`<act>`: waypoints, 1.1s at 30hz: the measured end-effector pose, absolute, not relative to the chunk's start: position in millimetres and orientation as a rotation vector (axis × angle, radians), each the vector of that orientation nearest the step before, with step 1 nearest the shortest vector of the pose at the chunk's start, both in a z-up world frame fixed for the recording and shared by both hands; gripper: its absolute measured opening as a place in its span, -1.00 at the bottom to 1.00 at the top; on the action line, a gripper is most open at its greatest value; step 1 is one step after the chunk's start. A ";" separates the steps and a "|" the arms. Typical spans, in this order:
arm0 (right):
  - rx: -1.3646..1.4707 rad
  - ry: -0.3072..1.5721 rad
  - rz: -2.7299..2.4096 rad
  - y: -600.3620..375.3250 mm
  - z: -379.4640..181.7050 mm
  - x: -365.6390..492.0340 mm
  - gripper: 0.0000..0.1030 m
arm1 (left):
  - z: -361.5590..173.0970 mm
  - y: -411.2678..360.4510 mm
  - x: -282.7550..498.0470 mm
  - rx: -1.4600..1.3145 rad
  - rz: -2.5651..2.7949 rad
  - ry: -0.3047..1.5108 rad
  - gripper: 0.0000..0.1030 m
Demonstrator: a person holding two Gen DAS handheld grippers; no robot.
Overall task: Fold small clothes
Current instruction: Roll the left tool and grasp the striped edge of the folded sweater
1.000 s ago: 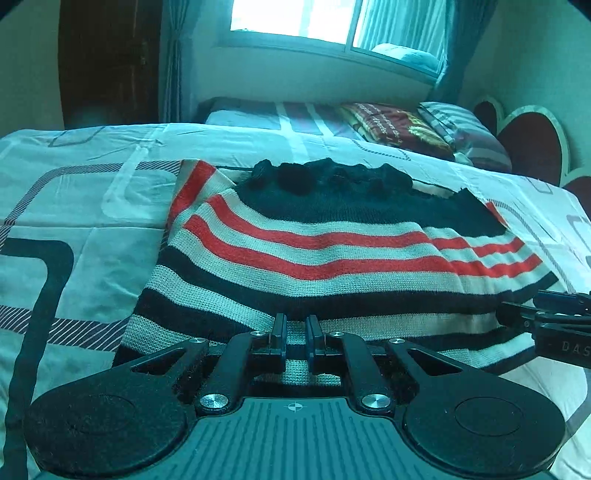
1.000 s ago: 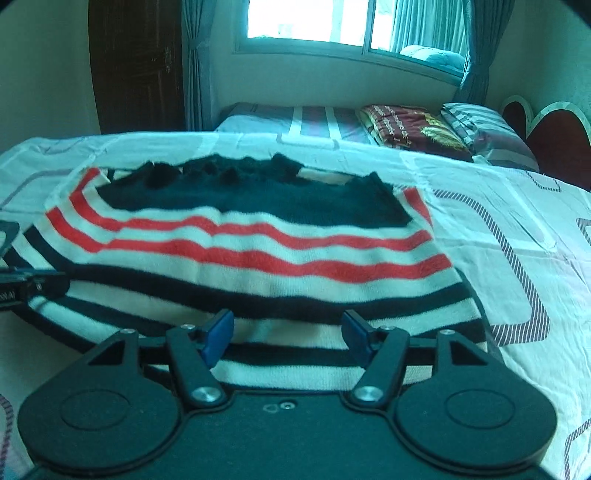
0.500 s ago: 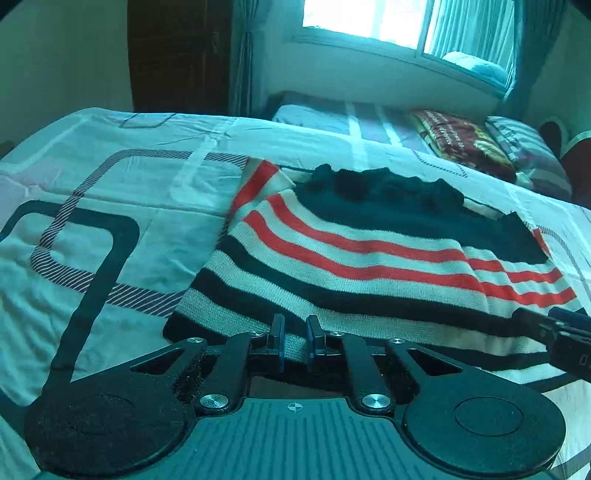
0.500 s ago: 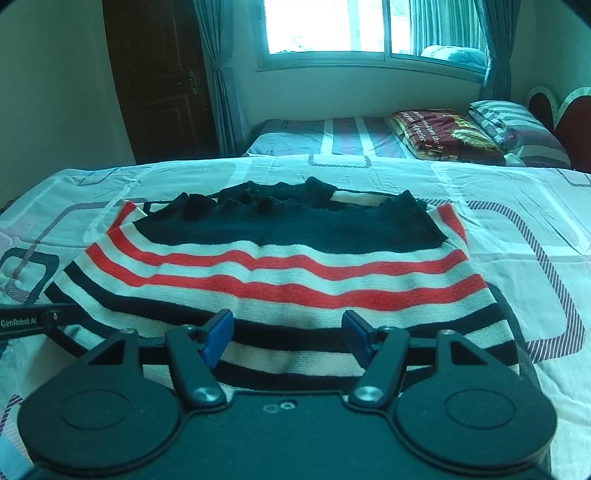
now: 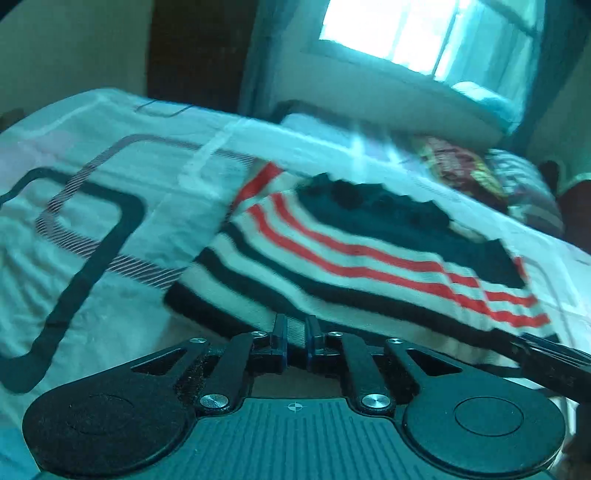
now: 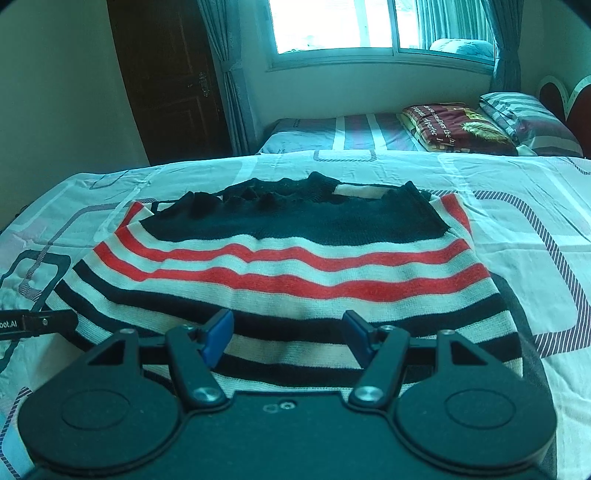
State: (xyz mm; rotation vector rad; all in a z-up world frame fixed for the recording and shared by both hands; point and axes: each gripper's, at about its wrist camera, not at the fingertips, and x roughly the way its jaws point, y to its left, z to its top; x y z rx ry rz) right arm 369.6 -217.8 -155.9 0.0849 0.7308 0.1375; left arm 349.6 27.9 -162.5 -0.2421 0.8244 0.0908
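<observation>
A knitted sweater [image 6: 295,273] with black, white and red stripes lies spread flat on the bed [image 6: 517,192], its dark collar end away from me. My left gripper [image 5: 295,330] is at the sweater's [image 5: 369,258] near left hem. Its jaws stand narrow with a strip of the hem between them, and they are opening. From the right wrist view the left gripper [image 6: 40,323] comes in from the left edge, its tip at the sweater's side. My right gripper [image 6: 288,330] hovers open over the near hem with nothing pinched. It also shows in the left wrist view as the right gripper [image 5: 546,354].
The bedsheet [image 5: 92,221] has dark rounded-rectangle patterns. Folded blankets [image 6: 454,129] and a pillow [image 6: 528,122] lie at the far end under a window [image 6: 351,26]. A dark wooden door [image 6: 170,85] stands at the back left.
The left wrist view has rolled and is now blurred, and the sweater sits further right in it. The right gripper's view tilted up slightly; its jaws kept the same width.
</observation>
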 end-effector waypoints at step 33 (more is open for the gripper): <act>0.023 0.692 0.117 -204.9 -165.7 418.3 0.24 | -234.9 73.3 415.9 -0.825 0.098 0.733 0.35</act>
